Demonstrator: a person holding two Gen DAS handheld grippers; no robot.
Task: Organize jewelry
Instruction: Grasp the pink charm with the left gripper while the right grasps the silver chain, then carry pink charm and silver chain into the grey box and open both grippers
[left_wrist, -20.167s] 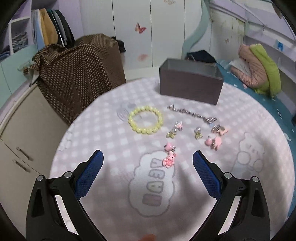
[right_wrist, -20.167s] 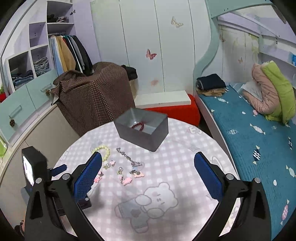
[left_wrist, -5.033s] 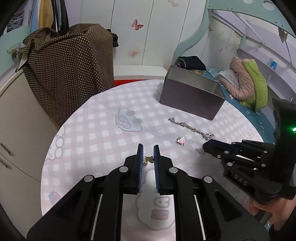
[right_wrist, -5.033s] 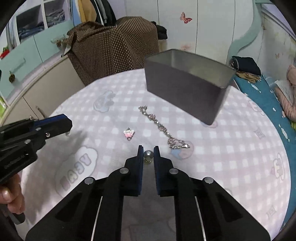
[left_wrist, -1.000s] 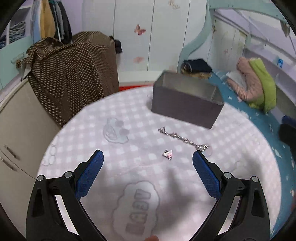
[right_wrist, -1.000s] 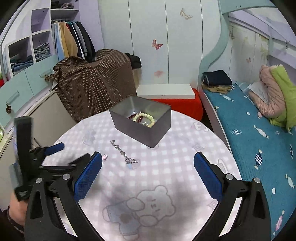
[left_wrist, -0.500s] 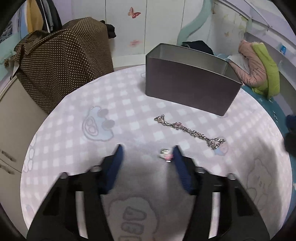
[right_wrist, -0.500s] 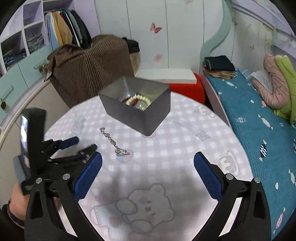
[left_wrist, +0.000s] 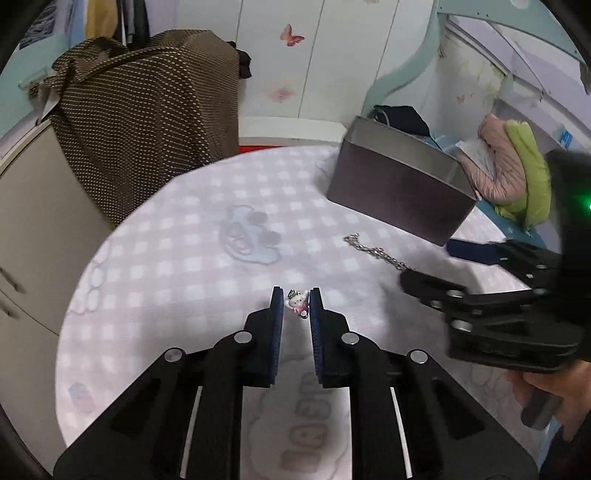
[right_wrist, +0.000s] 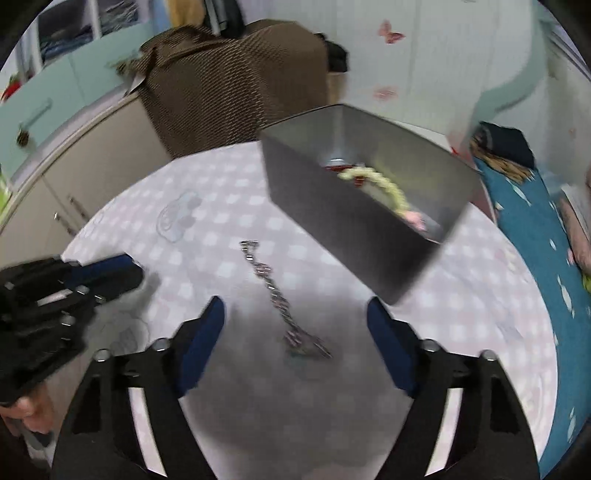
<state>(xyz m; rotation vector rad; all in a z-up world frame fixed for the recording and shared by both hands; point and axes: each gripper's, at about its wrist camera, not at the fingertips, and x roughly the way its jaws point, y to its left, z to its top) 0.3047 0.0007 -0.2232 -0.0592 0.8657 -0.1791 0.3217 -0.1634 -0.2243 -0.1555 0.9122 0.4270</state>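
Note:
My left gripper (left_wrist: 296, 300) is shut on a small pink and white charm (left_wrist: 298, 302) low over the checked tablecloth (left_wrist: 177, 258); it also shows in the right wrist view (right_wrist: 110, 275). My right gripper (right_wrist: 295, 325) is open and straddles a silver chain bracelet (right_wrist: 280, 299) that lies on the cloth; the chain also shows in the left wrist view (left_wrist: 376, 253). The grey metal box (right_wrist: 354, 218) stands behind the chain and holds a pale bead bracelet (right_wrist: 384, 186) and other pieces.
A brown dotted cover (left_wrist: 147, 99) drapes furniture behind the round table. A cabinet (left_wrist: 26, 206) stands at the left. A bed with blue bedding (right_wrist: 535, 236) lies at the right. The table's edge curves close on all sides.
My left gripper has closed on the pink charm. My right gripper has come down and forward over the chain and narrowed its opening.

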